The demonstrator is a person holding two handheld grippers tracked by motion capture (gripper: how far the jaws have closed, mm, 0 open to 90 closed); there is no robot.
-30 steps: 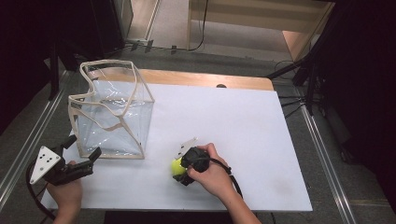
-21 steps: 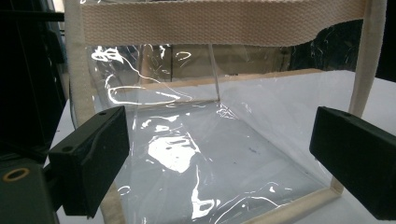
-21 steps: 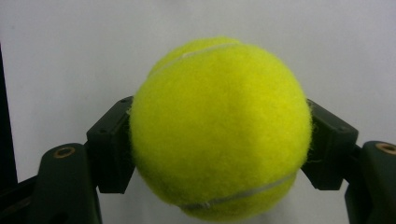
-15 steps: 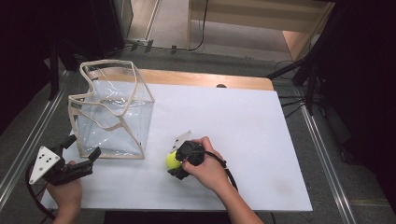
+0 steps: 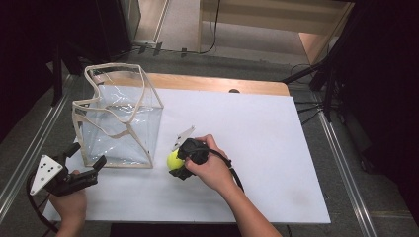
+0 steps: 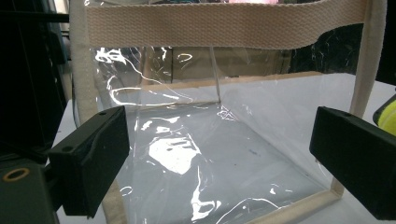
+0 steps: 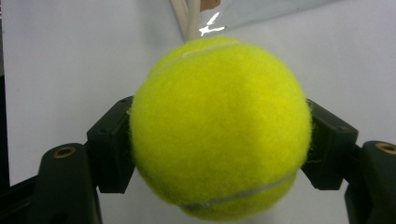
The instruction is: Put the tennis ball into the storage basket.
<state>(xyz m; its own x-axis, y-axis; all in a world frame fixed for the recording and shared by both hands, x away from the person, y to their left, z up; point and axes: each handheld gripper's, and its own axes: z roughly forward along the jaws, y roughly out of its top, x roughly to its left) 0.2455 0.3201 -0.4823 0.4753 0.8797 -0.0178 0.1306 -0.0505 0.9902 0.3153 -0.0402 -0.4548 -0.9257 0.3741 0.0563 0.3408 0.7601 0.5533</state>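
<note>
Ball: we see a fuzzy yellow-green tennis ball (image 7: pixel 218 128) pinched in the black two-jaw right gripper (image 7: pixel 219 140), its felt nap even and one pale seam curving near the top, another low down.
Handling: we judge the ball light, springy and a little compressible; the felt should give the pads good friction, so a slip looks unlikely, and nothing about it seems fragile.
Hold: we would take it across its widest girth, as here, with a pad on the left and right flank; a grip off the middle could squeeze it out.
Place: in the high view the tennis ball (image 5: pixel 173 159) is near the middle of the white table top (image 5: pixel 276 148), just right of the bag's near right corner; whether it rests on the surface or is lifted clear we cannot tell.
Bag: we note a clear plastic box-shaped bag with cream webbing trim and handles (image 5: pixel 118 118), standing open-topped at the left of the table.
Left gripper: the black left gripper (image 5: pixel 88 172) sits at the near left with jaws spread wide and nothing between them, facing the bag's near wall (image 6: pixel 210 158).
Risk: we expect the floppy webbing handles to be the likeliest snag at the bag's mouth.
</note>
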